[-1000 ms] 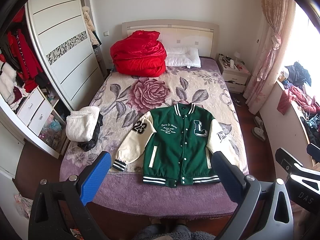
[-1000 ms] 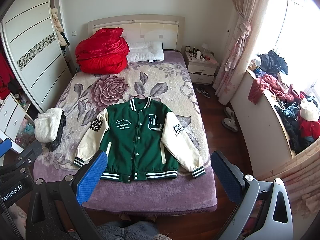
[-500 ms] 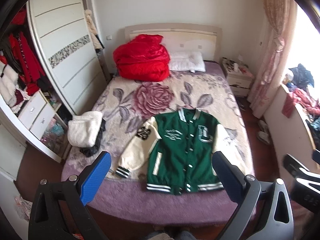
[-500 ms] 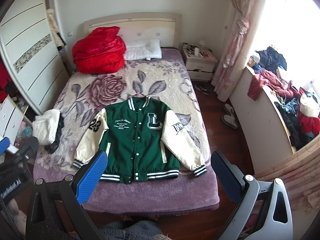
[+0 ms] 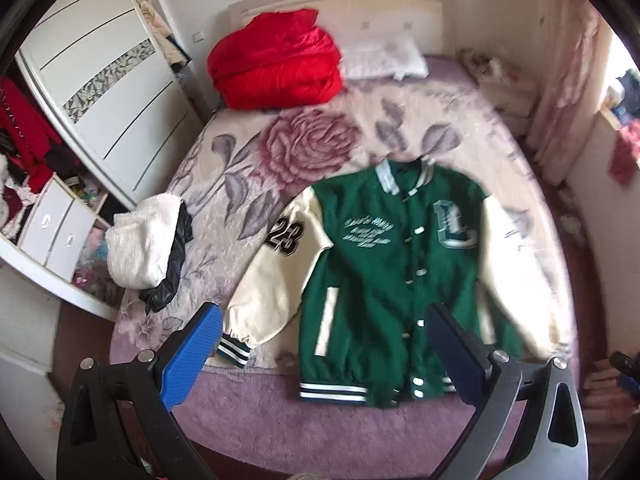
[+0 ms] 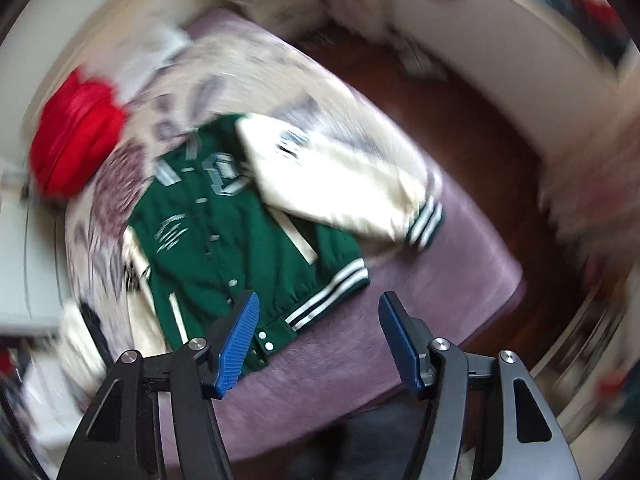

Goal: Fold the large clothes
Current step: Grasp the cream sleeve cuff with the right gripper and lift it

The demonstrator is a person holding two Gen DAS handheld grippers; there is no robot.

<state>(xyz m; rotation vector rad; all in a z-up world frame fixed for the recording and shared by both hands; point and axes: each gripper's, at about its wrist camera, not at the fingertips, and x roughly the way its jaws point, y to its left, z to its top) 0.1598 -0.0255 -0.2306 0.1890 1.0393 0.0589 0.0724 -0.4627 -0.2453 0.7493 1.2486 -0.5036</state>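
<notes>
A green varsity jacket (image 5: 384,272) with cream sleeves lies flat, front up and buttoned, near the foot of the bed (image 5: 248,408). My left gripper (image 5: 320,356) is open and empty, above the jacket's bottom hem and left sleeve cuff. The right wrist view is blurred and tilted; the jacket (image 6: 224,248) shows there too. My right gripper (image 6: 318,344) is open and empty, above the jacket's hem at its right corner, with the right sleeve cuff (image 6: 426,222) just beyond.
A red quilt (image 5: 276,66) and a white pillow (image 5: 382,58) lie at the head of the bed. A white fleece garment on a black one (image 5: 146,246) sits at the bed's left edge. An open wardrobe (image 5: 92,92) stands left. Dark wood floor (image 6: 472,136) runs right of the bed.
Both grippers have moved down and closer to the jacket. The right gripper has swung and tilted sharply, blurring its view, and its jaws have narrowed but remain open.
</notes>
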